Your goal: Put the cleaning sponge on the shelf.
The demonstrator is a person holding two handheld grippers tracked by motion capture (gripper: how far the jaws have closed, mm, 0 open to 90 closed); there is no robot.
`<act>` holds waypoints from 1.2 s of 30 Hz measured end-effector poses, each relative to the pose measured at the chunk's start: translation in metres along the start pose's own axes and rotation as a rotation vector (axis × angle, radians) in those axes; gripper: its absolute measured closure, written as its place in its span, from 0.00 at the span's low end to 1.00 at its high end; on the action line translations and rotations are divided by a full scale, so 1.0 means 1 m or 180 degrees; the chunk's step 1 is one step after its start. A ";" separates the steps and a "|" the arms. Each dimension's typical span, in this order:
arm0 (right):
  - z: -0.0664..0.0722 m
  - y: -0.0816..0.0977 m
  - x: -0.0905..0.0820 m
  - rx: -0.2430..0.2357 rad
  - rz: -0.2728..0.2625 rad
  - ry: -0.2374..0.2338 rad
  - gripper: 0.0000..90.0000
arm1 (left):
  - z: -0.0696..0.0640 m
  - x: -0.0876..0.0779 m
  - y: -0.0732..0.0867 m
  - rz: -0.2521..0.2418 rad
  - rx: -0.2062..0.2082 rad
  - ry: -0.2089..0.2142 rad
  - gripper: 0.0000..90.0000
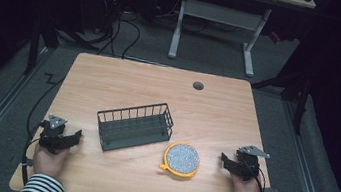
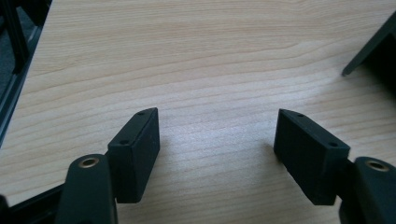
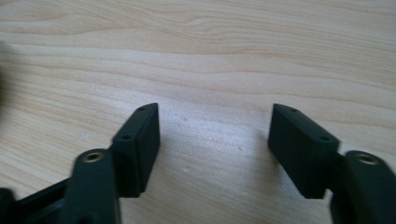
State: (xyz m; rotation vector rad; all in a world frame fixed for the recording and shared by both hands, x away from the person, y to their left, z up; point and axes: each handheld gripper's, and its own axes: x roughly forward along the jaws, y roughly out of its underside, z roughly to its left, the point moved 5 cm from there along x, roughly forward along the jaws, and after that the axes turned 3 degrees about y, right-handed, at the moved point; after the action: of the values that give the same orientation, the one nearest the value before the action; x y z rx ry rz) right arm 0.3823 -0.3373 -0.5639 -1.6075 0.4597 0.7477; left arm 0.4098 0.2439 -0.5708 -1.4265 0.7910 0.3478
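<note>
Scrubber (image 1: 181, 159), round, yellow-rimmed with a grey speckled face, flat on the table (image 1: 159, 89), between the two grippers and nearer the right gripper (image 1: 226, 163). Wire basket (image 1: 134, 126) just beside it, toward the left gripper (image 1: 74, 137). Both grippers low over bare wood, jaws wide apart, nothing between them. Left gripper view: dark basket corner at the far right edge.

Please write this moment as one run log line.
left hand-held gripper: open, empty | right hand-held gripper: open, empty | basket, yellow disc: on table
</note>
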 end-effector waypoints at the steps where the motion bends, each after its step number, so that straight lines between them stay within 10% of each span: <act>1: 0.000 0.000 0.000 0.0000 0.0000 0.0000 0.41 | 0.000 0.000 0.000 0.0000 0.0000 0.0000 0.34; 15: 0.028 -0.018 -0.013 -0.0122 0.0248 -0.0473 0.53 | 0.000 0.000 0.000 0.0003 0.0000 0.0014 0.33; 22: 0.061 -0.033 -0.018 -0.0478 0.0336 -0.0655 0.52 | 0.000 0.000 0.000 0.0002 -0.0001 0.0008 0.33; 36: 0.107 -0.053 -0.012 -0.0569 0.0490 -0.1107 0.49 | -0.001 0.000 0.000 0.0009 0.0014 0.0018 0.32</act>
State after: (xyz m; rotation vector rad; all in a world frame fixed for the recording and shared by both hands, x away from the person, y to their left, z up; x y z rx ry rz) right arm 0.3869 -0.2253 -0.5222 -1.5752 0.2704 1.1891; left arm 0.4097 0.2433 -0.5710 -1.4230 0.7981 0.3442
